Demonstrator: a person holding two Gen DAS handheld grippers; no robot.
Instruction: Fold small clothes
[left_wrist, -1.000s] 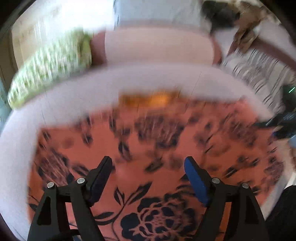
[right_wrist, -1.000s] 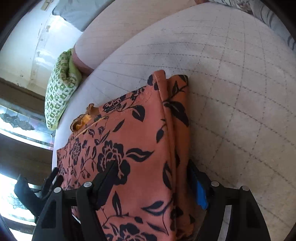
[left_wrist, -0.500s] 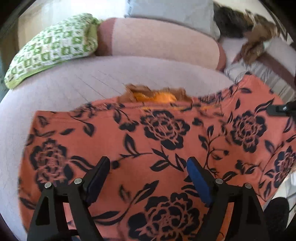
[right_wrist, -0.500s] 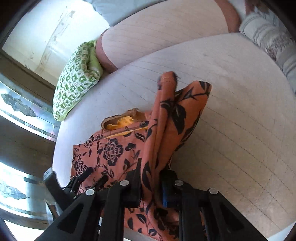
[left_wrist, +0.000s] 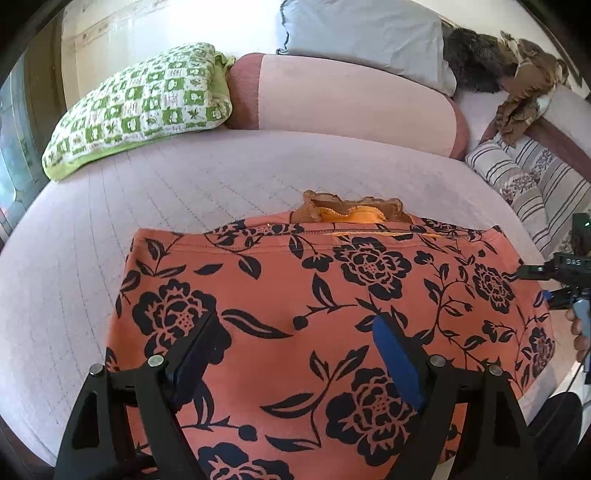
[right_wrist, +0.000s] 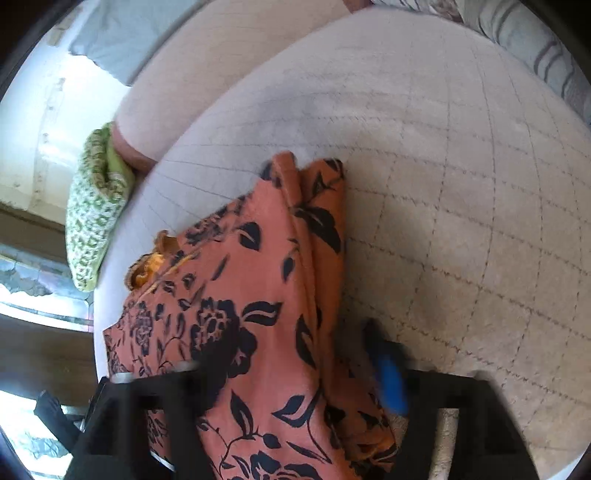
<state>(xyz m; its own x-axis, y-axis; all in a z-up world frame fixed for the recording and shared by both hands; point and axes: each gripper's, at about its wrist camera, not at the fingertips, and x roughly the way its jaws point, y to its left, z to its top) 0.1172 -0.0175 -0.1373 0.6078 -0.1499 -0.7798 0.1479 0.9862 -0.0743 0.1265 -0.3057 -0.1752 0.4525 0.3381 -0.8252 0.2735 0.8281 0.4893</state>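
Orange floral garment (left_wrist: 332, 295) lies spread beneath the left claw's (left_wrist: 295, 354) parted fingers.

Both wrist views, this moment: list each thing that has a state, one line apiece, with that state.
Floral garment: spread on the bed, right edge doubled over in layers.
Orange ruffled piece: peeking out from under the garment's far edge.
Left gripper: open, over the garment, holding nothing.
Right gripper: open, blurred, jaws either side of the layered edge.
Green checked pillow: lying at the bed's far left.
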